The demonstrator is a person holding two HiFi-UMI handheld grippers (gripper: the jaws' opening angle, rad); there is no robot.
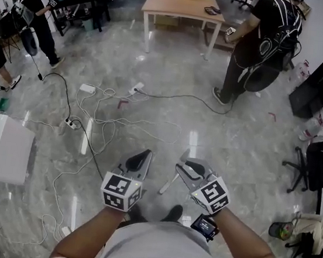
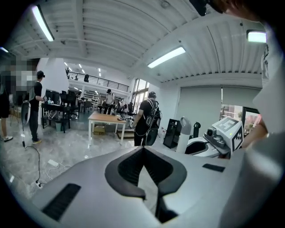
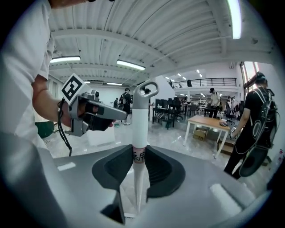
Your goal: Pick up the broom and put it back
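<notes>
I judged the pick-up done and the carry-back in hand: my right gripper (image 3: 139, 151) was clenched on the broom (image 3: 140, 129) at its labelled band, holding it just in front of me, while my left gripper (image 2: 143, 153) was closed on nothing. Next I would need to find its storage spot, which I couldn't make out. The broom showed a slim white handle with a grey hang loop on top; its bristle end was out of sight.
</notes>
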